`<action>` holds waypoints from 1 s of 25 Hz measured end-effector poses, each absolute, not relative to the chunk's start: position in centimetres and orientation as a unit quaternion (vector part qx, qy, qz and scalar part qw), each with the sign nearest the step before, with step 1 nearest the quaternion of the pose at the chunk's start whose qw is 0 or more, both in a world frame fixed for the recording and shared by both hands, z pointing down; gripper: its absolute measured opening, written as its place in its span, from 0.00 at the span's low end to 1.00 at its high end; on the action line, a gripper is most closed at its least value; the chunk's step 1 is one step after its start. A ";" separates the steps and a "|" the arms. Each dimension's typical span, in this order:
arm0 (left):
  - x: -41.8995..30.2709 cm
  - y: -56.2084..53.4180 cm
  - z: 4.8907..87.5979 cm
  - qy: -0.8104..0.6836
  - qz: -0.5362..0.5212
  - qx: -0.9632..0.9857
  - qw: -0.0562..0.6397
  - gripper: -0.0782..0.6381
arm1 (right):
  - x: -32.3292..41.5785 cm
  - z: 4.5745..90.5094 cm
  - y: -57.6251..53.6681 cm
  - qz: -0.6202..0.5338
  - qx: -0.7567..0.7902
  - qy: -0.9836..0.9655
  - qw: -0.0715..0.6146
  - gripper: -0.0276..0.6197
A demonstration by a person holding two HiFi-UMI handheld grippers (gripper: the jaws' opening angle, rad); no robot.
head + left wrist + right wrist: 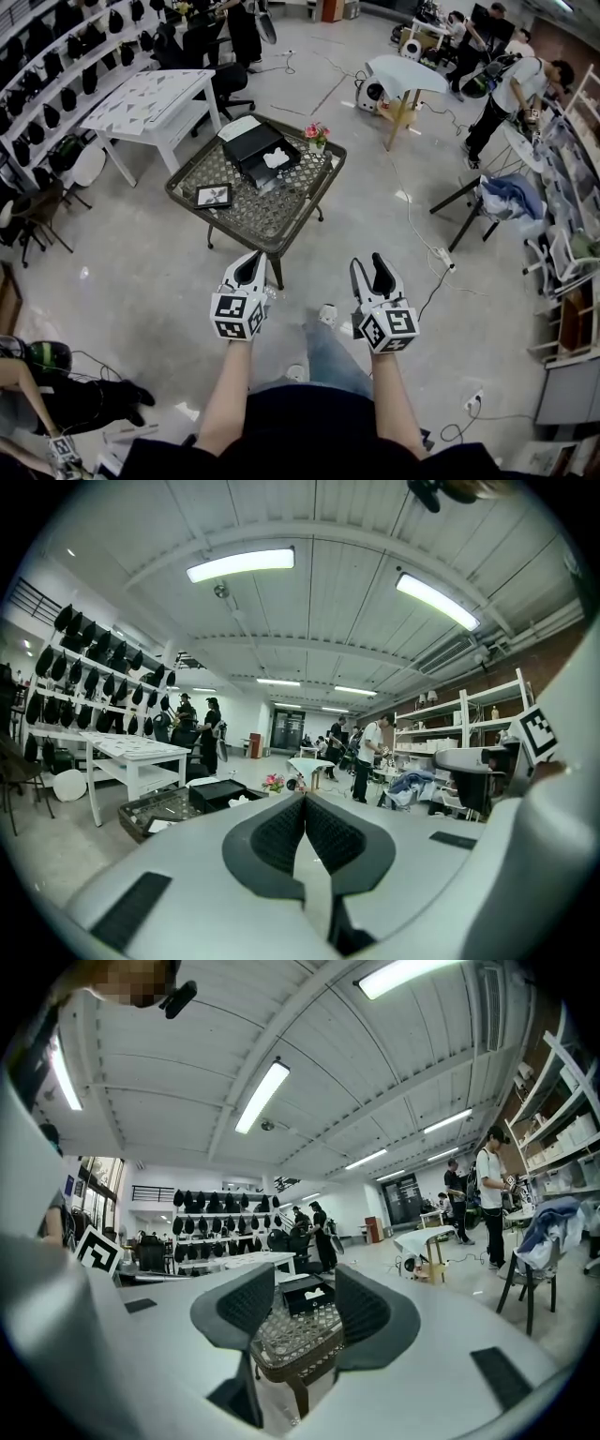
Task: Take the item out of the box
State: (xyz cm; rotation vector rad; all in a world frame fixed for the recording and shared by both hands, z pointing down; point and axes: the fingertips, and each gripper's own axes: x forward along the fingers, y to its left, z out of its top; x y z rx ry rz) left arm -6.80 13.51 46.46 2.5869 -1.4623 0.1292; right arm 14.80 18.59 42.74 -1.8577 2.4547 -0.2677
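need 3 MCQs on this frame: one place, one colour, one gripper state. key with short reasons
1. Where is the black box?
A. on the floor
B. on the wicker table
C. on a chair

2. What colour are the flowers beside the black box?
A. pink
B. blue
C. yellow

3. How do the jaws of the right gripper stand?
A. shut on the black box
B. shut, nothing between them
C. apart, nothing between them

Key:
1 B: the head view shows the black box on the far part of the wicker table.
2 A: the blooms at the table's far corner are pink.
3 C: the right gripper view shows a clear gap between the pads, with only the distant table seen through it.
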 end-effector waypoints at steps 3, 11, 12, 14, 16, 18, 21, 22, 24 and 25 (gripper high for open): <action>-6.4 11.3 46.6 -0.491 0.041 0.866 0.080 0.14 | 15.1 43.0 16.3 -0.086 -0.598 0.796 0.027 0.33; -4.8 2.5 46.6 -0.512 0.039 0.855 0.075 0.14 | 16.8 42.8 6.3 -0.079 -0.577 0.813 0.030 0.33; -4.8 1.0 46.9 -0.516 0.038 0.853 0.075 0.14 | 17.0 43.1 4.5 -0.079 -0.573 0.815 0.029 0.33; -4.6 -2.7 47.2 -0.525 0.036 0.847 0.076 0.14 | 17.3 43.4 0.5 -0.078 -0.567 0.820 0.025 0.33; -4.1 -6.6 47.2 -0.535 0.033 0.840 0.079 0.14 | 17.8 43.4 -3.9 -0.078 -0.557 0.826 0.021 0.33; -3.8 -9.8 47.4 -0.549 0.033 0.831 0.088 0.14 | 18.2 43.4 -8.1 -0.084 -0.542 0.836 0.014 0.33; -3.2 -15.0 47.4 -0.573 0.034 0.814 0.091 0.14 | 18.9 43.3 -14.8 -0.090 -0.520 0.850 0.009 0.33; -3.0 -16.8 47.3 -0.584 0.032 0.806 0.092 0.14 | 19.0 43.2 -17.1 -0.089 -0.510 0.855 0.006 0.33; -2.9 -20.3 47.2 -0.602 0.028 0.792 0.095 0.14 | 18.8 42.9 -21.3 -0.086 -0.489 0.868 -0.006 0.33; -2.8 -21.9 47.2 -0.610 0.028 0.786 0.096 0.14 | 18.7 42.8 -23.3 -0.084 -0.479 0.874 -0.011 0.33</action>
